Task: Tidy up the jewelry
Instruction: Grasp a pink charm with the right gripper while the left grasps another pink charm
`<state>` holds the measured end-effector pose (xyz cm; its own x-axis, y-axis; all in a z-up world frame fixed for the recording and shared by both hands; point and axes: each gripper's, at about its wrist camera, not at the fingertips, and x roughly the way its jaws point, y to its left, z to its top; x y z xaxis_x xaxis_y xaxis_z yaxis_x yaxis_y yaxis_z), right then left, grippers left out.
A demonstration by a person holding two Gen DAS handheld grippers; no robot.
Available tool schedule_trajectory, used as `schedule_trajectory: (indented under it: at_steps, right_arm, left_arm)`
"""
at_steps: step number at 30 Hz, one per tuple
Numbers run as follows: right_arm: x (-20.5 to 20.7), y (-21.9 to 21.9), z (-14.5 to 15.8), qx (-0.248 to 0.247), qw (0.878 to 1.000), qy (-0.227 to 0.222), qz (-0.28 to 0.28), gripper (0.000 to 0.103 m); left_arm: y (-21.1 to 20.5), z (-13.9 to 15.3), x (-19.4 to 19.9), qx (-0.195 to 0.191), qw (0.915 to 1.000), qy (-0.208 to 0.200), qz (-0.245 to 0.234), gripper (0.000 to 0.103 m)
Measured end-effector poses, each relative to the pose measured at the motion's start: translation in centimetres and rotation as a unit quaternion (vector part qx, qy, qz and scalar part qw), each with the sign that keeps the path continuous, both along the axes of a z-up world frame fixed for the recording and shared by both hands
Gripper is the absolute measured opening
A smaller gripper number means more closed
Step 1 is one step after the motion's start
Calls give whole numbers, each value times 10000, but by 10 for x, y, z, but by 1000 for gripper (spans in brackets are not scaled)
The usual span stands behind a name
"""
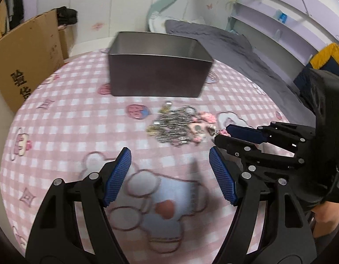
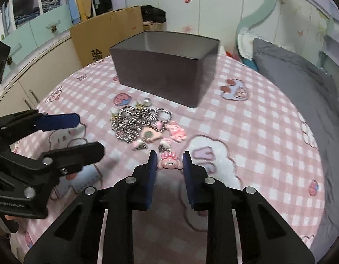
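Picking first piece: right gripper [image 2: 169, 157] narrowed around pink charm [image 2: 168, 162], not yet pinching; left gripper [image 1: 169, 171] wide, empty; next, pinch, lift toward grey tin [image 2: 167, 74].

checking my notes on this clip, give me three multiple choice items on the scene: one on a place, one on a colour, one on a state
1. Where does the jewelry pile lie?
A. inside the box
B. on the checked cloth in front of the box
C. on the grey bedding

2. What colour is the box?
A. dark grey
B. white
C. yellow

3. How does the left gripper stand?
A. clamped on a chain
B. shut with nothing in it
C. open over bare cloth

Answers: 1 B, the pile sits on the pink checked cloth, on the camera's side of the box. 2 A, its walls look dark grey in both views. 3 C, its blue pads stand wide apart with only cloth between them.
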<state>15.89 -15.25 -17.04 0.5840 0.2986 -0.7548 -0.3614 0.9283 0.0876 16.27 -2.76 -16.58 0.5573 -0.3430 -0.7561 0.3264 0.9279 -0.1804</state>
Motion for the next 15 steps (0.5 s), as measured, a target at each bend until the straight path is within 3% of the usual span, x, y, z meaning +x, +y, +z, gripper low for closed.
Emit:
schedule_trajectory:
  at_steps: [6, 10, 15]
  right_arm:
    - [-7, -35, 3, 210, 9992, -19, -327, 22]
    - [-11, -46, 3, 292, 9989, -30, -367, 22]
    - [-9, -50, 2, 417, 9987, 13, -309, 22]
  left_arm:
    - [-31, -7, 8, 72, 9997, 63, -222, 47]
    - [-43, -13, 13, 122, 9996, 108, -223, 39]
    - [-49, -14, 18, 177, 9996, 93, -186, 37]
